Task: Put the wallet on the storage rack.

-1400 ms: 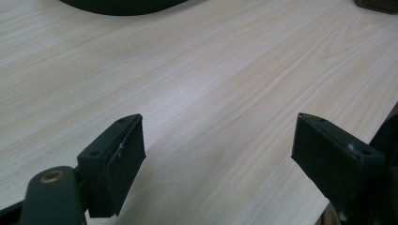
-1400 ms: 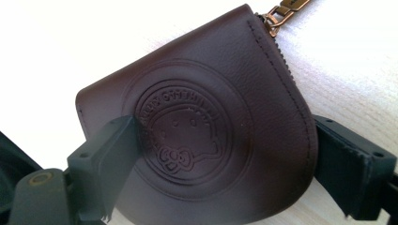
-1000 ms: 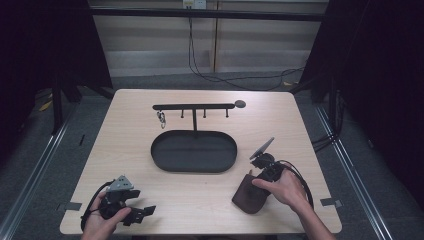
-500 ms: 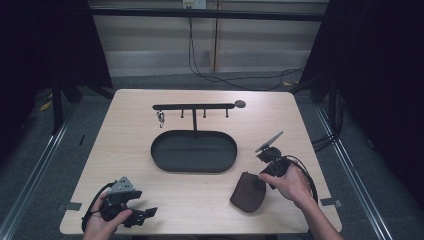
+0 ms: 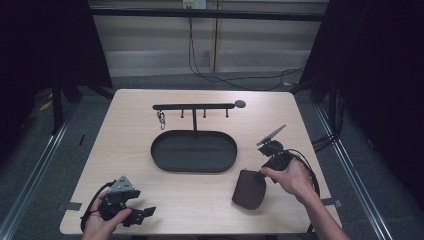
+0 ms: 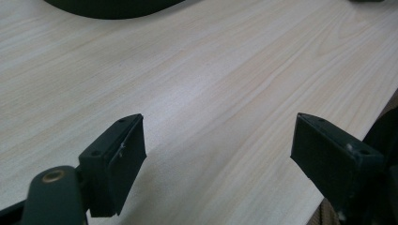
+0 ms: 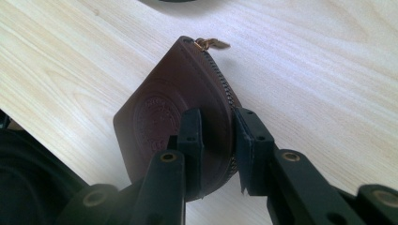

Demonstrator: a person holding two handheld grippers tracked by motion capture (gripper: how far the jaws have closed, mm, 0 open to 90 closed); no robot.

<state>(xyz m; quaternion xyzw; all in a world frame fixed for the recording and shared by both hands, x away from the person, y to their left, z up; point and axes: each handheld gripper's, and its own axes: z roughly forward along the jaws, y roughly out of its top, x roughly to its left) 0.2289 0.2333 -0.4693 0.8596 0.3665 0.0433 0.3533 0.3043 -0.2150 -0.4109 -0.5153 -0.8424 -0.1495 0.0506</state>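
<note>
The right gripper [image 7: 217,140] has just been closing and now its jaws clamp the brown pouch [image 7: 176,101] at its zipper edge; the pouch is near the table's [image 5: 125,145] front right, beside the black tray [image 5: 194,151]; the left gripper [image 6: 218,154] stands wide apart over bare wood.
</note>
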